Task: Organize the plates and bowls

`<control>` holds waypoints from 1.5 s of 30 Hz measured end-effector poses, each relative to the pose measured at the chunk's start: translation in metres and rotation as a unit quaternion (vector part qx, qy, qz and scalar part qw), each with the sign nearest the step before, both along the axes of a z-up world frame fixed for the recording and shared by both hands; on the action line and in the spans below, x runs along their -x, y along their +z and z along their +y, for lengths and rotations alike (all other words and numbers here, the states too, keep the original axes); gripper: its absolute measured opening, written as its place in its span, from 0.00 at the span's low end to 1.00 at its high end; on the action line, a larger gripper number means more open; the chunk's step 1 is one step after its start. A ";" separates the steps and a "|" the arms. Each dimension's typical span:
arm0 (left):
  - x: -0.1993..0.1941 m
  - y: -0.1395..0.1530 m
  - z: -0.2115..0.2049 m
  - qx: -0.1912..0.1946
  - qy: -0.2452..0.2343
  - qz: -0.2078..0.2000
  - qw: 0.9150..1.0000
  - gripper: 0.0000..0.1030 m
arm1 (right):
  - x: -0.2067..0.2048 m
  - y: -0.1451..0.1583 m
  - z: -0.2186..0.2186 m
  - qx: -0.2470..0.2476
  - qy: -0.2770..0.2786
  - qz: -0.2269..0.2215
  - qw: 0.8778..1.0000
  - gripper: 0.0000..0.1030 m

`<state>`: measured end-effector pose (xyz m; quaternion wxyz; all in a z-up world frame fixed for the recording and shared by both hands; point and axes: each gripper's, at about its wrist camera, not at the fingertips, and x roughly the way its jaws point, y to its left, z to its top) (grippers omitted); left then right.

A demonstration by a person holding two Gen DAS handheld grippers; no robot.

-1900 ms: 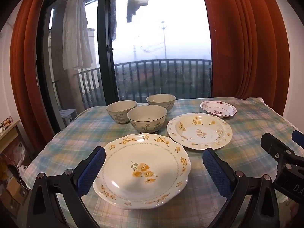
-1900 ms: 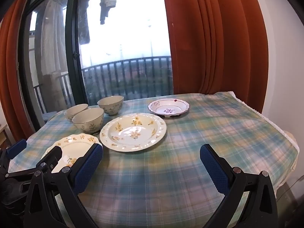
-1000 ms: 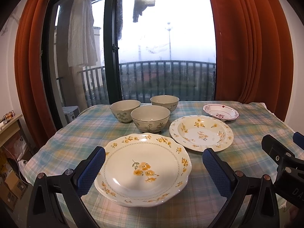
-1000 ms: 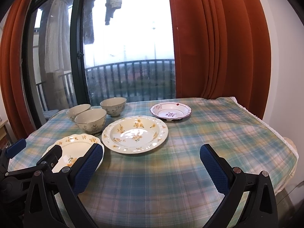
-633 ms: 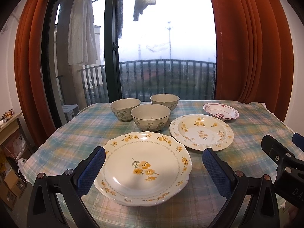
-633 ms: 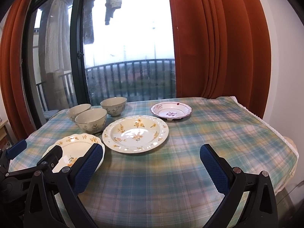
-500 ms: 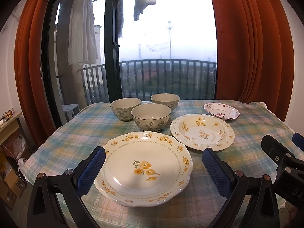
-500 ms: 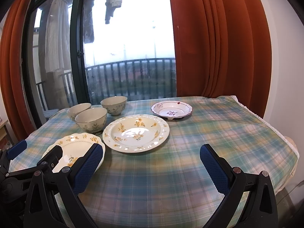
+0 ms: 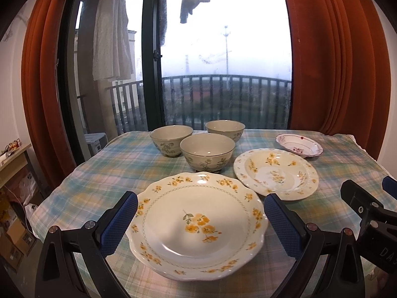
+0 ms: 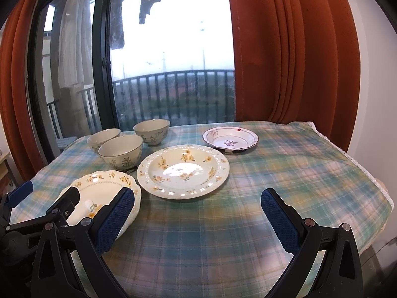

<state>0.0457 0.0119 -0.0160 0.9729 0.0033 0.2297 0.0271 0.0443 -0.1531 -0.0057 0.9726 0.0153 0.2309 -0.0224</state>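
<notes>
Our left gripper (image 9: 199,219) has its jaws spread wide and holds nothing; between its blue pads we look straight down onto the scalloped plate (image 9: 197,223) with yellow flowers, which lies flat on the counter (image 10: 285,168) just ahead and below. Our right gripper (image 10: 197,219) is equally wide open and empty, with only plaid cloth between its pads.

Moving outward, the round yellow-flowered plate (image 10: 183,171) sits just beyond the scalloped one, ahead and to the left of the right gripper's jaws. Farther back stands a small red-patterned dish (image 10: 230,140). Three bowls (image 9: 207,152) cluster at the far left, close together (whether they touch, we cannot tell).

We judge nothing is stacked yet. The left gripper is nearer the scalloped plate, the right nearer the round plate. Both plates are circular, with no long axis, so the coming grasp likely turns on reaching a near rim edge-on.
</notes>
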 end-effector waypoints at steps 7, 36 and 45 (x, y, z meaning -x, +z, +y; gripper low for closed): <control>-0.019 -0.009 0.020 -0.004 0.021 0.014 1.000 0.99 | -0.025 -0.009 0.019 0.009 0.016 0.023 1.000 1.00; -0.104 -0.082 0.086 0.009 0.016 0.208 0.978 0.75 | -0.123 -0.088 0.098 -0.009 0.055 0.202 0.978 0.73; -0.107 -0.082 0.087 0.023 -0.001 0.221 0.975 0.73 | -0.128 -0.098 0.110 -0.010 0.059 0.227 0.972 0.65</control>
